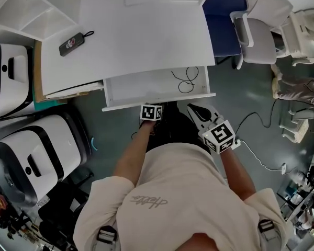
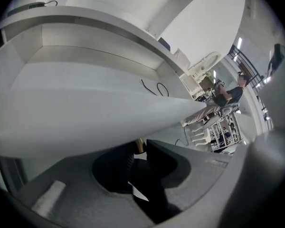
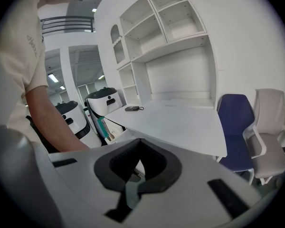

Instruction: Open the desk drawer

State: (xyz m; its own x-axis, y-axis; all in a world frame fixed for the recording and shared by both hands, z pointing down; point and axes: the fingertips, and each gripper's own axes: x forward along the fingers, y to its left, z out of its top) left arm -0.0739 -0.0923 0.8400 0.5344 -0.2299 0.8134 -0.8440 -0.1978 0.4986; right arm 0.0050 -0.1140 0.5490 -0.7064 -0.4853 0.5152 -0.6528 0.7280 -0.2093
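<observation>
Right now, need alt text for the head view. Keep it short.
Seen from above, the drawer under a white desk is pulled out, with a black cable lying inside. The left gripper is at the drawer's front edge; the right gripper hangs beside it, off the drawer. A small black device lies on the desk.

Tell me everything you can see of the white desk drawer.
The white desk drawer is a shallow, smooth white tray with low walls. It sits level, pulled part-way out from under the white desktop, with its front panel towards the person. A thin black looped cable lies inside near its right end. The left gripper sits under the front panel's lower edge, near the middle, and its jaws look closed on that edge.
</observation>
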